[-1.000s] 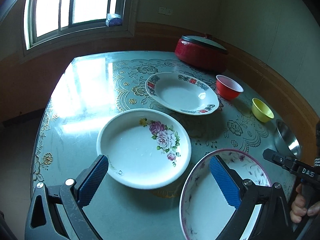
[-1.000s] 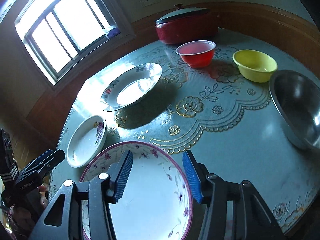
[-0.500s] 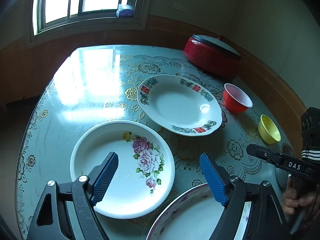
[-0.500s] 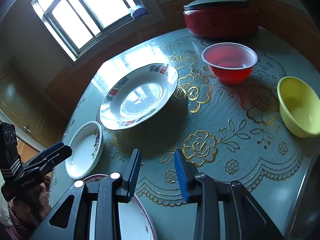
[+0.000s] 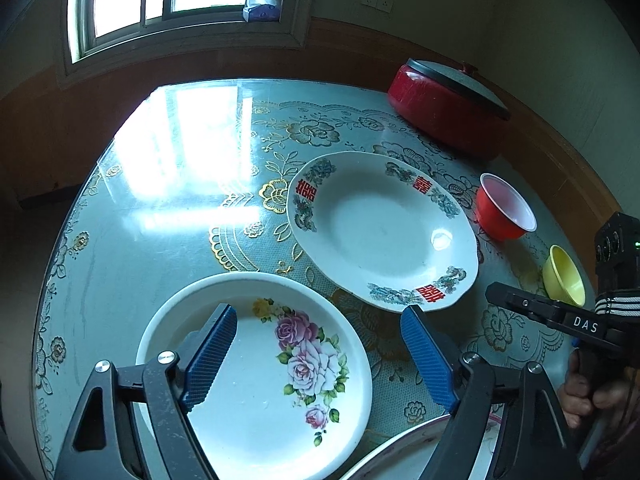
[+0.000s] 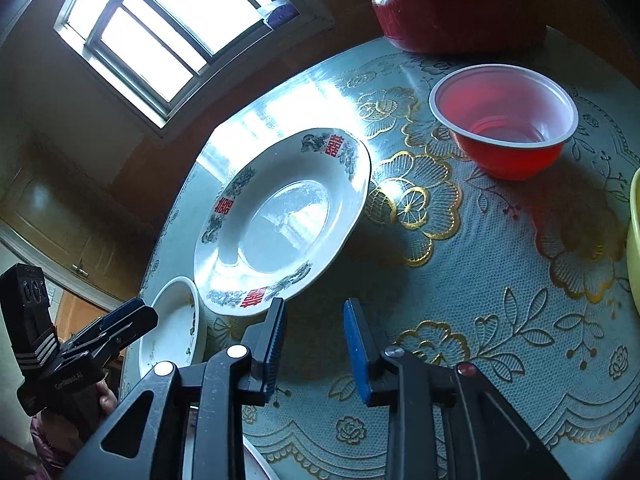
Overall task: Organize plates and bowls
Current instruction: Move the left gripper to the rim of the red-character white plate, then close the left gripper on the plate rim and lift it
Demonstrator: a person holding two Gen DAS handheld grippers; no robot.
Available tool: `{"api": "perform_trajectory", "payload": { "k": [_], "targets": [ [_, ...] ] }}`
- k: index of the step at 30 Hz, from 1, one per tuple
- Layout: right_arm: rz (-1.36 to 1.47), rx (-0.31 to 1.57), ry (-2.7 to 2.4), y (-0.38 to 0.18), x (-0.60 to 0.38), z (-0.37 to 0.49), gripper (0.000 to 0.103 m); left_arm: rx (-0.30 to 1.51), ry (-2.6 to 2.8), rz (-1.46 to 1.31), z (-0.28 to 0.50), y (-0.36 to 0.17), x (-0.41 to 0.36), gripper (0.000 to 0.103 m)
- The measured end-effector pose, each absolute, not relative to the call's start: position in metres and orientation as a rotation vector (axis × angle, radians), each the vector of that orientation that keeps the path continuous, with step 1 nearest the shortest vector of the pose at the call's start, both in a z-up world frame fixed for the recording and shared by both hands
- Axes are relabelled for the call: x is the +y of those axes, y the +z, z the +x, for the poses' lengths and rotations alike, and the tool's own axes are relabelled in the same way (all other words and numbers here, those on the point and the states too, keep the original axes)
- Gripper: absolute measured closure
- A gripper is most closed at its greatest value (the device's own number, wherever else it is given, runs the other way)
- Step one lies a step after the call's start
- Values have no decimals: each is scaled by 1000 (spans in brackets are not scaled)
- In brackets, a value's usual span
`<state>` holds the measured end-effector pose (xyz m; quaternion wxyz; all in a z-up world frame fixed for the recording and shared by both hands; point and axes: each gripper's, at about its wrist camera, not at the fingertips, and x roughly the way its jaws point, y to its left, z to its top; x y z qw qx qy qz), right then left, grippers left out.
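Now my left gripper (image 5: 316, 354) hangs wide over the rose plate (image 5: 256, 368), one blue pad above its white well, the other past its rim at three o'clock, over bare cloth; nothing is between the pads and I cannot tell whether either touches the plate. My right gripper (image 6: 316, 346) has just been closing and stands narrow, with only cloth showing between its fingers (image 6: 276, 344); its left pad sits just at the near rim of the red-character plate (image 6: 280, 220), contact unclear.

From the left view, the red-character plate lies at one o'clock of the rose plate, their rims near but apart. A third rim, the purple-edged bowl (image 5: 404, 452), cuts in at five o'clock, close under my right pad. The red bowl (image 6: 504, 120) sits at two o'clock in the right view, well clear of the plate, and the yellow bowl (image 5: 564, 276) further round toward three. The red pot (image 5: 448, 104) stands at the table's far edge.

Open room lies at ten to eleven o'clock in the left view, where the table (image 5: 168, 184) is bare up to its round edge. Between the two plates and the red bowl the gaps are tight.
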<state>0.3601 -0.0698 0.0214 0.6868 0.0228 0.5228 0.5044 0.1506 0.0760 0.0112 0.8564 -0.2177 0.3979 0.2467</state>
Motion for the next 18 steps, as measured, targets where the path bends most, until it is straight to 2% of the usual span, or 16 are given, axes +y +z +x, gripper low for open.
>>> {"api": "perform_trajectory", "payload": {
  "k": [5, 7, 15, 18],
  "targets": [
    [53, 1164, 1121, 18, -67, 364, 83, 843, 498, -493, 163, 8, 89, 24],
    [59, 1164, 1113, 17, -66, 367, 83, 851, 483, -523, 167, 4, 95, 36],
    [114, 1185, 1092, 12, -58, 381, 83, 863, 461, -525, 185, 1, 111, 41],
    [122, 1188, 1081, 9, -51, 385, 82, 873, 462, -509, 193, 2, 120, 51]
  ]
}}
